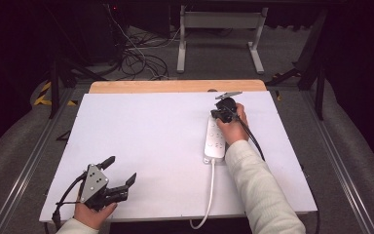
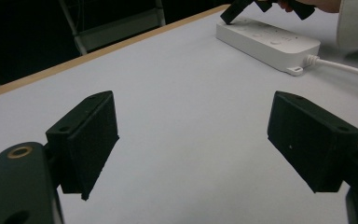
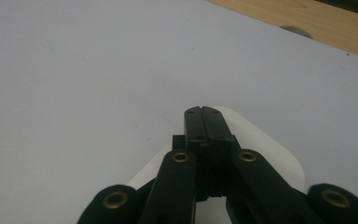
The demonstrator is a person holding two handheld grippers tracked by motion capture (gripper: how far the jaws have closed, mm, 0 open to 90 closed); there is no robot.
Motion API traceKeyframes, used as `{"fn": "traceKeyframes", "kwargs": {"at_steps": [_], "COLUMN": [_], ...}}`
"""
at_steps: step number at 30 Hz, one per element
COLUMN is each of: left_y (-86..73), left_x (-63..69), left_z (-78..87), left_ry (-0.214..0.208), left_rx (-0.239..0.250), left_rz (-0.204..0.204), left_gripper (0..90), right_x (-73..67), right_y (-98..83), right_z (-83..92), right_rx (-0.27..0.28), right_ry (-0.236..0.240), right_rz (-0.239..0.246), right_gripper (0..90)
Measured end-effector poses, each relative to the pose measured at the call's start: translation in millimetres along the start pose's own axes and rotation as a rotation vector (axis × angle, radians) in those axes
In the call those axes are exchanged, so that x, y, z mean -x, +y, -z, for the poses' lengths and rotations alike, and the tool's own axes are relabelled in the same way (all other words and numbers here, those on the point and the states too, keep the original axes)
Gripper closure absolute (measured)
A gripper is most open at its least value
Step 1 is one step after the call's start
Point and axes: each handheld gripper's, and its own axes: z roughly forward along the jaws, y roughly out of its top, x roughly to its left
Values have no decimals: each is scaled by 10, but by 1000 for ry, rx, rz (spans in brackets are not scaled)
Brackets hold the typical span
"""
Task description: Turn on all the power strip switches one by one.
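A white power strip (image 1: 215, 141) lies on the right half of the white table (image 1: 151, 136), its white cord (image 1: 209, 195) running off the near edge. My right gripper (image 1: 215, 116) is shut, nothing visible between its jaws, with the tips down at the strip's far end. In the right gripper view the closed jaws (image 3: 202, 112) sit over the strip's rounded end (image 3: 270, 149). My left gripper (image 1: 120, 170) rests open at the near left corner, far from the strip. Its own view has wide-apart jaws (image 2: 193, 140) over bare table, with the power strip (image 2: 265, 42) beyond.
A wooden strip (image 1: 175, 86) borders the table's far edge. Beyond it are a white metal frame (image 1: 219, 19) and tangled cables (image 1: 136, 53) on the floor. A sleeved forearm (image 1: 258, 190) crosses the near right part of the table.
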Motion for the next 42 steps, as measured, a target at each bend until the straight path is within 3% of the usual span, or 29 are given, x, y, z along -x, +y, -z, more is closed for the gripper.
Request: {"fn": "traceKeyframes", "kwargs": {"at_steps": [22, 27, 31, 34, 36, 39, 42], "left_y": [1, -2, 1, 2, 4, 5, 7], "left_x": [-1, 5, 1, 3, 4, -1, 12], "left_z": [5, -1, 9, 5, 6, -2, -9], "left_ry": [-3, -5, -2, -4, -3, -2, -5], "left_rx": [-1, 0, 0, 3, 2, 0, 0], "left_rz": [-3, 4, -2, 9, 7, 5, 8], "left_gripper": [165, 165, 165, 165, 165, 165, 165], "right_x": [33, -4, 9, 28, 79, 116, 70], "right_y": [-5, 5, 0, 20, 19, 18, 43], "right_z": [-13, -21, -16, -3, 36, 134, 254], "right_rx": [-8, -17, -15, -18, -11, -1, 26], "right_ry": [16, -8, 3, 19, 42, 28, 21], "right_rz": [-53, -35, -49, -25, -57, -53, 10], "right_gripper": [900, 900, 900, 900, 900, 900, 881]}}
